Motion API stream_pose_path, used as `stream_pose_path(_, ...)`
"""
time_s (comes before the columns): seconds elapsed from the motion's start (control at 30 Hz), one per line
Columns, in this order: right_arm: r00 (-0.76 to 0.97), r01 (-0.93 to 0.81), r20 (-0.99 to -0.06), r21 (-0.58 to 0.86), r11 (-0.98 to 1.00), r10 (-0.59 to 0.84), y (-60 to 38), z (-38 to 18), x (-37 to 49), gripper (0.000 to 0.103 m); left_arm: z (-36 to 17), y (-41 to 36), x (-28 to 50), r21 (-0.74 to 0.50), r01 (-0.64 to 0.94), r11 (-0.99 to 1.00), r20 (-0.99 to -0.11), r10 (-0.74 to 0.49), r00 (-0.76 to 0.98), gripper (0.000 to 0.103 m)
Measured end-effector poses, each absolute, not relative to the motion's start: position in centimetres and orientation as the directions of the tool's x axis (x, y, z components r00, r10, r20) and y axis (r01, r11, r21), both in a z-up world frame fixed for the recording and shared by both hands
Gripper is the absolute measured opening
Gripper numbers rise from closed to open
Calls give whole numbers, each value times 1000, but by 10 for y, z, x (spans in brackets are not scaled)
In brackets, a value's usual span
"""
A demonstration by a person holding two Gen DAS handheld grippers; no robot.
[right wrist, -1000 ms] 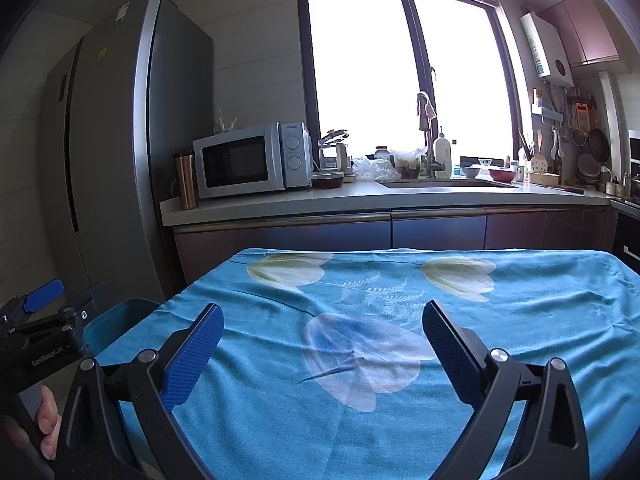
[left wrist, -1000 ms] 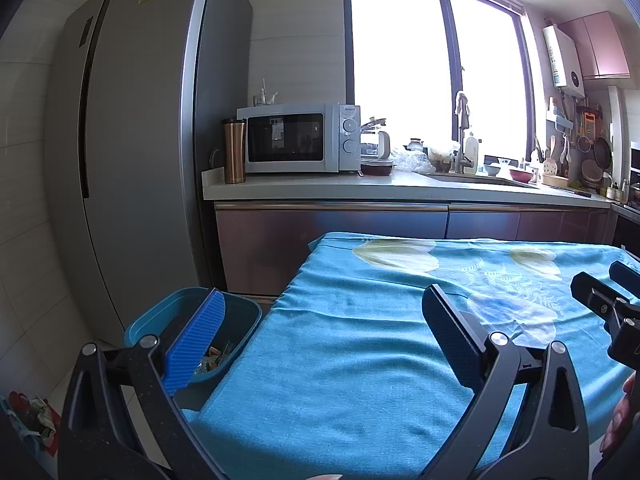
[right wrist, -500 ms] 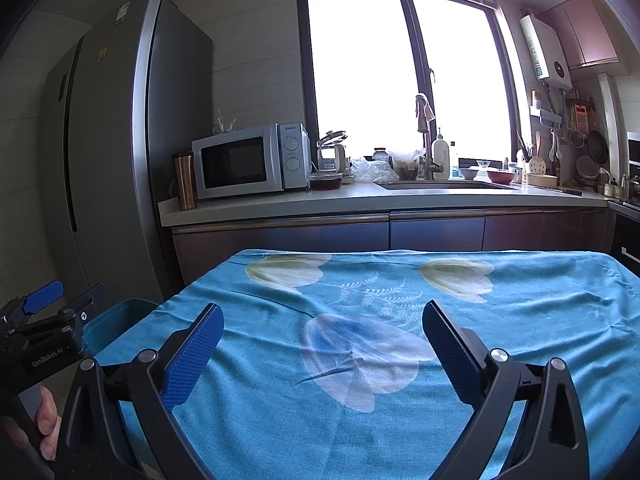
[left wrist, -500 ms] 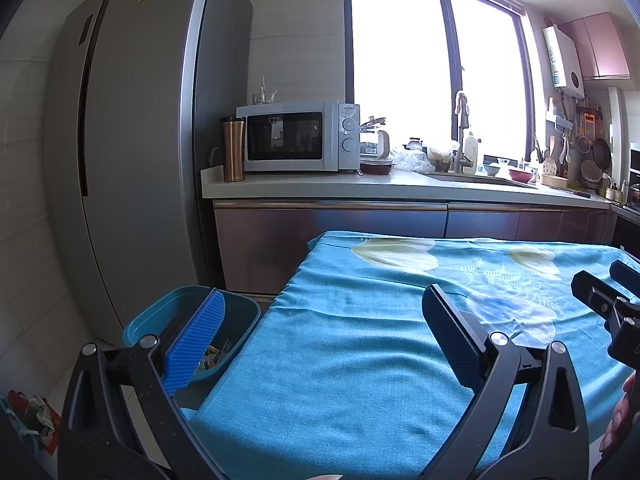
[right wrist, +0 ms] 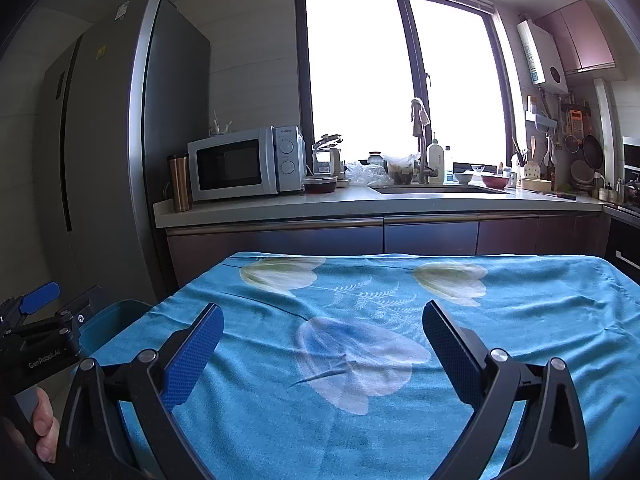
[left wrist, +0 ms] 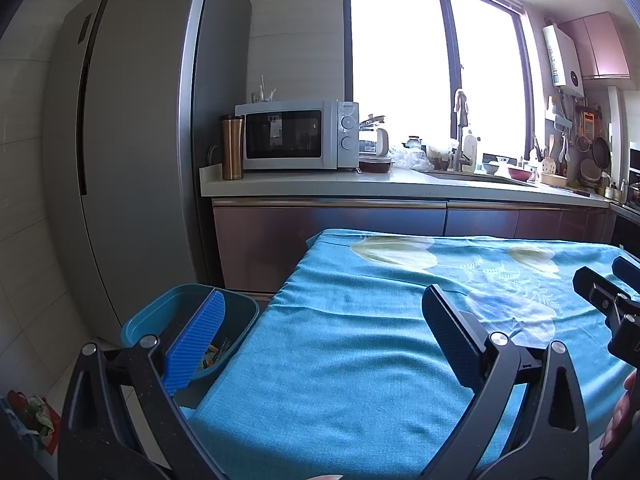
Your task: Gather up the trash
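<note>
A teal bin stands on the floor at the table's left edge, with scraps of trash inside. Its rim also shows in the right wrist view. My left gripper is open and empty above the table's left part, its left finger over the bin. My right gripper is open and empty above the middle of the blue flowered tablecloth. No trash shows on the cloth.
A tall grey fridge stands left of the bin. Behind the table runs a counter with a microwave, a copper tumbler and a sink. A red and green bag lies on the floor at the left.
Both grippers have stayed open and nearly still; the views have shifted very slightly.
</note>
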State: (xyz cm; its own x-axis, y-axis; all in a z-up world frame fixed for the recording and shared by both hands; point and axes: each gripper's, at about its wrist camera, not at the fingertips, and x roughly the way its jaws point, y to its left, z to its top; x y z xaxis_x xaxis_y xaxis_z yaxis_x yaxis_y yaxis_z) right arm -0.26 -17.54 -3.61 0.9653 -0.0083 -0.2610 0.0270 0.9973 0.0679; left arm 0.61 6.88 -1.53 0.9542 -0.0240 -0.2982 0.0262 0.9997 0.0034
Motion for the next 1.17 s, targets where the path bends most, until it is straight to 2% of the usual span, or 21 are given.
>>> stream_pose_path(0.67,970,43,-241,53,998,-29,-175,-36,-7,96,-16,66,6,4,35,999,-307,-32,951,97)
stream_pose_path(0.87,969,40,-248,61,997,-24,-179,-37,-4,96,-17,57,12,13,75,997,-326,-67,943,97)
stream_pose_path(1.0,962,49,-271,73,996,-27,-189,-39,1,96,-22,47,32,-16,139,990,-414,-133,900,97)
stream_pose_path(1.17,945,74,-323,82,994,-44,-210,-43,13,96,-35,28,79,-26,169,985,-542,-156,826,97)
